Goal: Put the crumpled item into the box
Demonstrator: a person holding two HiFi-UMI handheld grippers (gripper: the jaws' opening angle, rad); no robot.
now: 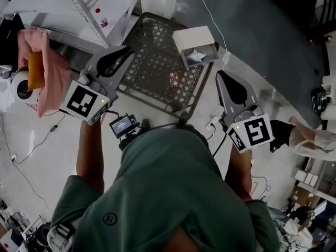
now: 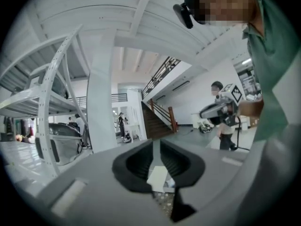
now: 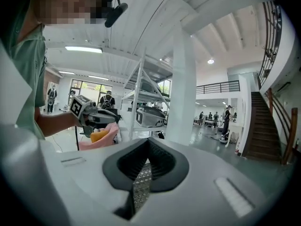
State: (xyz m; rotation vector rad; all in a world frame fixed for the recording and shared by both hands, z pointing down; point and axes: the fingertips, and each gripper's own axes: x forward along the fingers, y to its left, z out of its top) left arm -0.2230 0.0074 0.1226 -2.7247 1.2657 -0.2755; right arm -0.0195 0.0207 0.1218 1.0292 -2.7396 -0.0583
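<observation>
A small white box [image 1: 197,43] stands on the far right corner of a black lattice crate [image 1: 157,67]; a pale crumpled item [image 1: 195,55] lies inside it. My left gripper [image 1: 127,50] hovers over the crate's left edge. Its jaws stand a narrow slit apart with nothing between them. Through that slit in the left gripper view [image 2: 156,145] the white box [image 2: 158,177] shows below. My right gripper [image 1: 221,74] hangs just right of the crate, below the box. Its jaws are shut on nothing, the tips meeting in the right gripper view [image 3: 148,142].
A pink cloth with an orange block [image 1: 44,70] hangs at the left beside a white metal rack [image 1: 79,9]. Another person's gloved hand [image 1: 294,133] reaches in at the right. Cables and a small screen [image 1: 122,125] lie near my body.
</observation>
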